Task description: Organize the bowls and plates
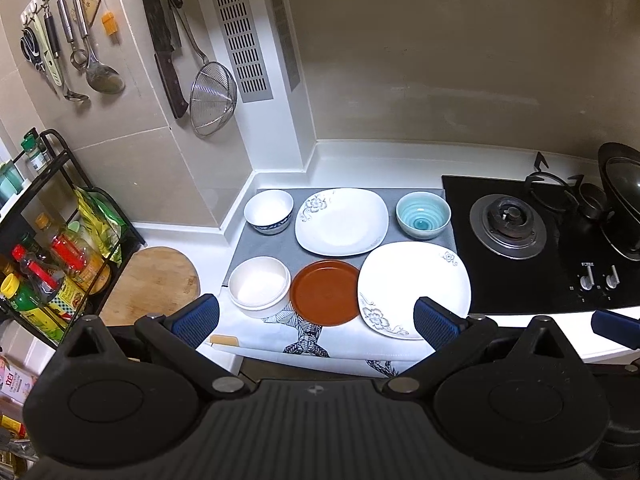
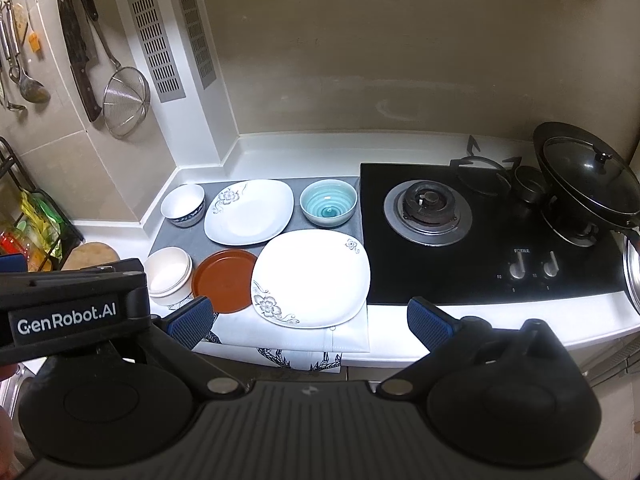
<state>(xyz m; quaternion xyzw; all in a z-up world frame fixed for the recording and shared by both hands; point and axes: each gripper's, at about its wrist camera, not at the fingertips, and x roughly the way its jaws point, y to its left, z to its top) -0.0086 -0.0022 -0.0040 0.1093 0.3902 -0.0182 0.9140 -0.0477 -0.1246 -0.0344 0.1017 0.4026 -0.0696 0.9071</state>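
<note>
On a grey mat [image 1: 276, 246] lie two white square plates with flower prints, one at the back [image 1: 342, 222] [image 2: 248, 212] and one at the front [image 1: 414, 286] [image 2: 312, 278]. A brown round plate [image 1: 325, 298] [image 2: 226, 280] sits left of the front one. A cream bowl [image 1: 259, 286] [image 2: 168, 276], a white bowl with a blue rim [image 1: 269, 212] [image 2: 183, 205] and a teal bowl [image 1: 423, 215] [image 2: 328, 203] stand around them. My left gripper [image 1: 316, 320] hangs open above the counter's front edge, holding nothing. My right gripper [image 2: 310, 320] is open too, before the front plate.
A black gas hob [image 2: 480, 236] with a lidded wok [image 2: 588, 188] lies to the right. A rack of bottles [image 1: 52, 272] and a wooden board [image 1: 156, 280] stand at the left. Knives, ladles and a strainer [image 1: 212, 96] hang on the wall.
</note>
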